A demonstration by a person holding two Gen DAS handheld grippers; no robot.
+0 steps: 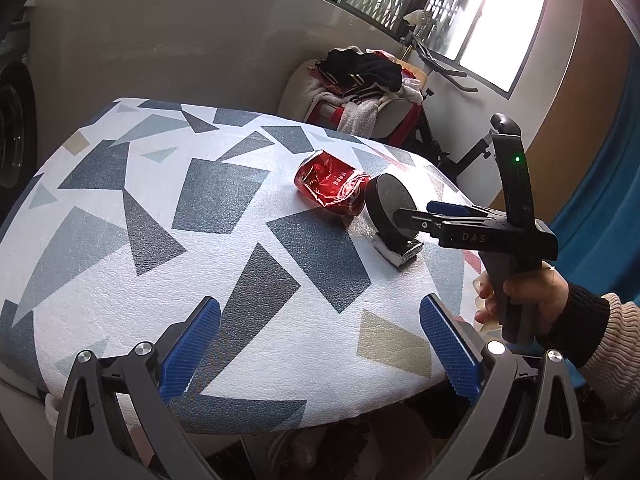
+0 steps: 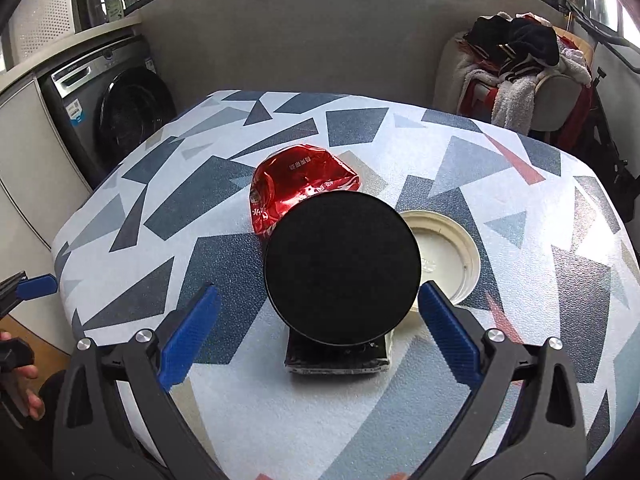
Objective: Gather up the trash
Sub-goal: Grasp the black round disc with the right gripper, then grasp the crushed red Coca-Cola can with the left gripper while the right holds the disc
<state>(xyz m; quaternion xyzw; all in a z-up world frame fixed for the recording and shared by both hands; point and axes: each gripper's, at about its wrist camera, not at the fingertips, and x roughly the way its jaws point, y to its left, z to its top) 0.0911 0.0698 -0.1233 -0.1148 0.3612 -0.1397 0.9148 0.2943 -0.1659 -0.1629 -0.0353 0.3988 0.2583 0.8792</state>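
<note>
A crumpled red foil wrapper (image 1: 331, 188) lies on the patterned table (image 1: 160, 240); it also shows in the right wrist view (image 2: 296, 184). In front of it stands a black round disc (image 2: 342, 268) on a small black-and-white block (image 2: 338, 358); the disc also shows in the left wrist view (image 1: 390, 208). A white round lid (image 2: 444, 252) lies just right of the disc. My right gripper (image 2: 318, 326) is open, its blue pads either side of the disc's lower part, not touching. My left gripper (image 1: 320, 344) is open and empty over the table's near edge.
A washing machine (image 2: 120, 108) stands left of the table. A chair piled with clothes (image 1: 360, 84) stands behind the table against a grey wall. A blue curtain (image 1: 600, 160) hangs on the right. Bare patterned table surface lies left of the wrapper.
</note>
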